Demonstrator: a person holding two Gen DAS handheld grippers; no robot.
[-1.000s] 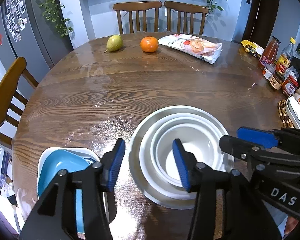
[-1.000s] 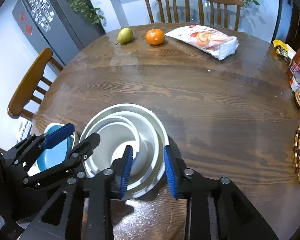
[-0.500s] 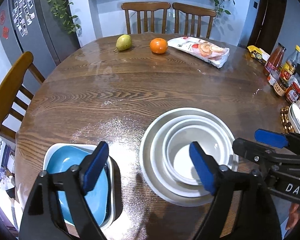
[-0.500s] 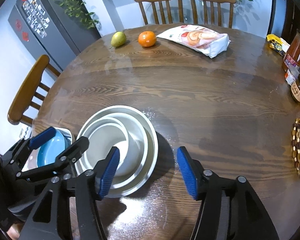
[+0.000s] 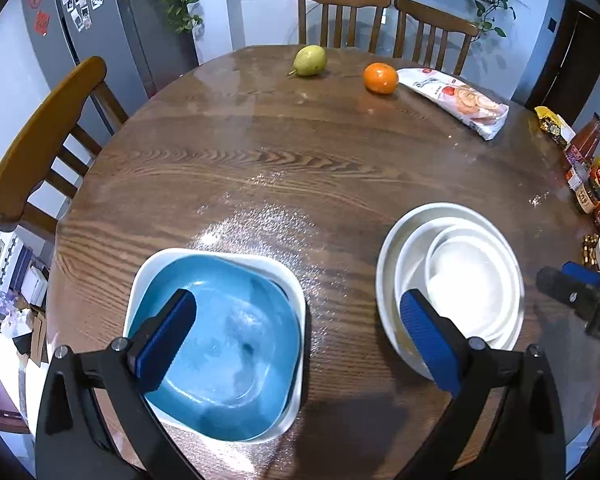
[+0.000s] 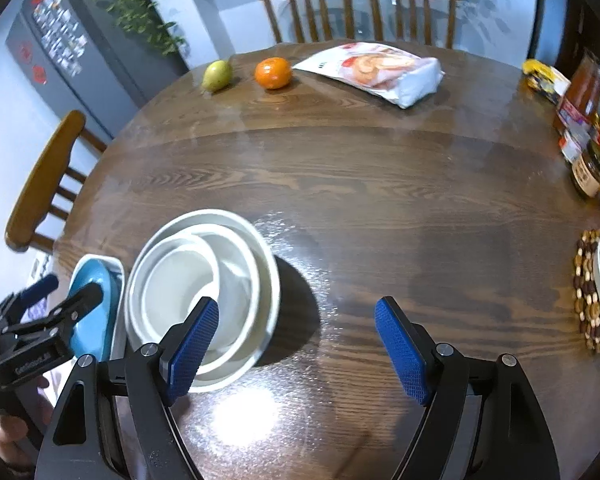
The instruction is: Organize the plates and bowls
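Blue plate (image 5: 228,344) in white square dish (image 5: 288,280); white bowls (image 5: 460,280) nested; both grippers spread.

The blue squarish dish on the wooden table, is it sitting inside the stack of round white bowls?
No, the blue squarish dish rests in a white square dish, apart from the stack of round white bowls.

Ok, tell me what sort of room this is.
Most likely a home dining area beside a kitchen: a round wooden dining table with wooden chairs around it, a grey fridge covered in photos and magnets, and sauce bottles and jars along the table's edge.
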